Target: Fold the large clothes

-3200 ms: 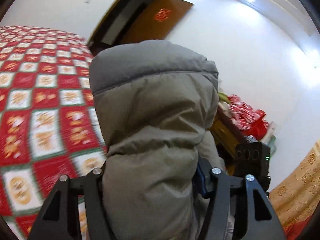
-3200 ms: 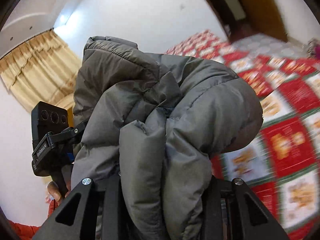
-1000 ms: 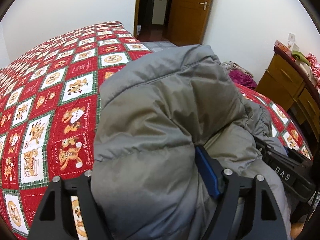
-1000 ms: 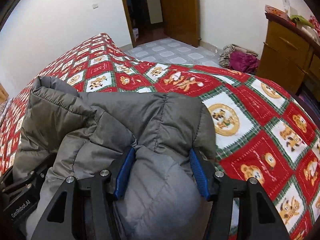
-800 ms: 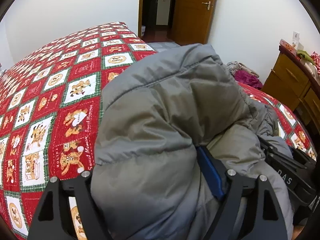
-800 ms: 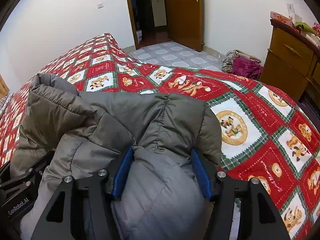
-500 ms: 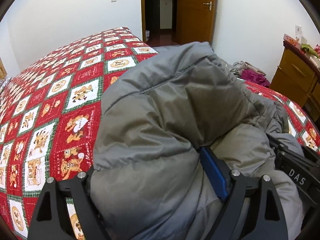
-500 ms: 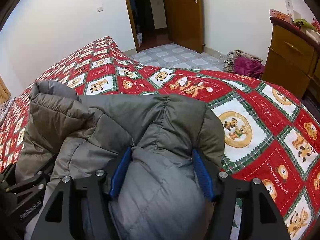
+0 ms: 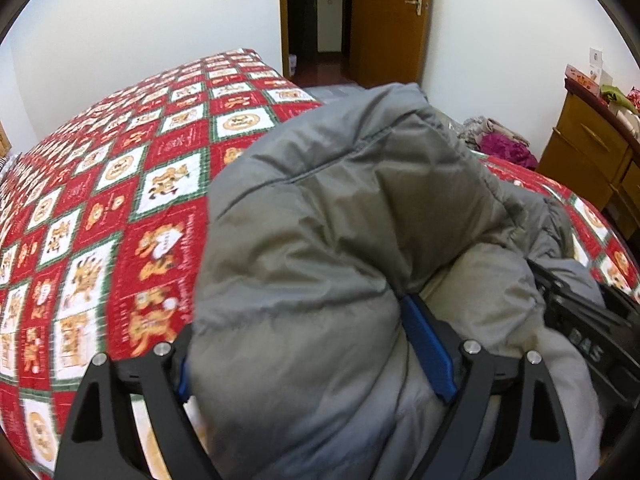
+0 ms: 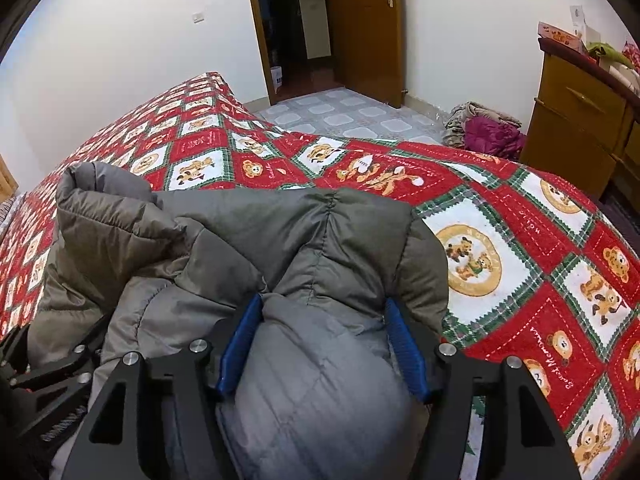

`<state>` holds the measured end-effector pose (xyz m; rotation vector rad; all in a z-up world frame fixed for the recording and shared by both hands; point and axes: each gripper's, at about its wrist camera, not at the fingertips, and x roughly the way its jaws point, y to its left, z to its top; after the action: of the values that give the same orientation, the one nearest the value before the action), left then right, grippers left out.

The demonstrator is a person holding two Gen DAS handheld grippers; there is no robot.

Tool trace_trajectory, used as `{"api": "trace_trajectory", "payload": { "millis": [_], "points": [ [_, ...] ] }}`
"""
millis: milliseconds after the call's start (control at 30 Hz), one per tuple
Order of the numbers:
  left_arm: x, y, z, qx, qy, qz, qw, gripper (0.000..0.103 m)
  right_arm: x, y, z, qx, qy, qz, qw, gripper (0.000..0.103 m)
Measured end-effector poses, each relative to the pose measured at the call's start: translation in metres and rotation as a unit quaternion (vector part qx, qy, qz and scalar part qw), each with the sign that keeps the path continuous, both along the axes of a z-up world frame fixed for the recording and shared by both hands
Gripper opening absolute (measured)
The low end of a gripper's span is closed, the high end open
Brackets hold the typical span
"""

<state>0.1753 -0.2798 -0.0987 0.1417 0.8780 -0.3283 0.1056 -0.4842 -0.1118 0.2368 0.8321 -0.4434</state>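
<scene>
A grey puffer jacket fills both views, bunched in thick folds over a bed with a red patchwork quilt. My left gripper is shut on a thick fold of the jacket; its blue pads press the padding. My right gripper is shut on another thick fold of the jacket, which bulges between its blue pads. The two grippers are close together; the right one shows at the right edge of the left wrist view, the left one at the lower left of the right wrist view.
The quilt covers the bed ahead and to both sides. A wooden dresser stands at the right. A heap of clothes lies on the tiled floor. An open wooden door is at the back.
Both grippers have come down from high in the air and carried the jacket to the bed. Over the last second both have drawn back slightly, still gripping.
</scene>
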Motion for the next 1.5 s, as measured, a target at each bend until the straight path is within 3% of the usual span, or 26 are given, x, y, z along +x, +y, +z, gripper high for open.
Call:
{"api": "trace_trajectory", "payload": {
  "millis": [133, 300, 400, 567, 700, 867, 933, 1033, 1133, 1267, 1367, 1500],
  "points": [
    [-0.03, 0.018, 0.029, 0.004, -0.023, -0.023, 0.9995, 0.082, -0.001, -0.003, 0.001, 0.012, 0.002, 0.008, 1.0, 0.066],
    [-0.063, 0.035, 0.057, -0.007, -0.057, -0.033, 0.9978, 0.093, -0.013, -0.006, 0.01, 0.027, 0.004, 0.009, 1.0, 0.07],
    [-0.071, 0.034, 0.061, -0.001, -0.067, -0.038, 0.997, 0.094, -0.038, -0.001, 0.028, 0.029, -0.009, 0.009, 0.999, 0.07],
    [-0.081, 0.027, 0.054, 0.017, -0.065, -0.05, 0.9965, 0.094, -0.096, 0.034, 0.073, -0.054, -0.026, 0.02, 0.998, 0.07],
    [-0.086, 0.025, 0.049, 0.013, -0.059, -0.044, 0.9972, 0.094, -0.12, 0.071, 0.092, -0.081, -0.045, 0.059, 0.994, 0.07],
    [-0.089, 0.023, 0.051, 0.025, -0.071, -0.042, 0.9962, 0.094, -0.119, 0.086, 0.08, -0.052, -0.045, 0.073, 0.995, 0.069],
    [-0.089, 0.023, 0.05, 0.028, -0.072, -0.043, 0.9961, 0.094, -0.113, 0.083, 0.067, -0.04, -0.03, 0.07, 0.996, 0.061],
    [-0.087, 0.023, 0.048, 0.025, -0.071, -0.047, 0.9961, 0.094, -0.113, 0.071, 0.058, -0.005, -0.034, 0.065, 0.997, 0.06],
    [-0.083, 0.023, 0.047, 0.026, -0.075, -0.044, 0.9959, 0.101, -0.115, 0.064, 0.063, -0.002, -0.042, 0.062, 0.997, 0.06],
    [-0.073, 0.02, 0.041, 0.014, -0.059, -0.043, 0.9973, 0.101, -0.101, 0.056, 0.053, 0.005, -0.004, 0.069, 0.998, 0.056],
    [-0.067, 0.024, 0.046, -0.003, -0.058, -0.058, 0.9966, 0.101, -0.099, 0.048, 0.031, 0.048, 0.022, 0.067, 0.996, 0.052],
    [-0.044, 0.043, 0.061, -0.009, -0.081, -0.044, 0.9957, 0.101, -0.107, 0.04, 0.052, 0.059, -0.005, 0.063, 0.996, 0.052]
  ]
}}
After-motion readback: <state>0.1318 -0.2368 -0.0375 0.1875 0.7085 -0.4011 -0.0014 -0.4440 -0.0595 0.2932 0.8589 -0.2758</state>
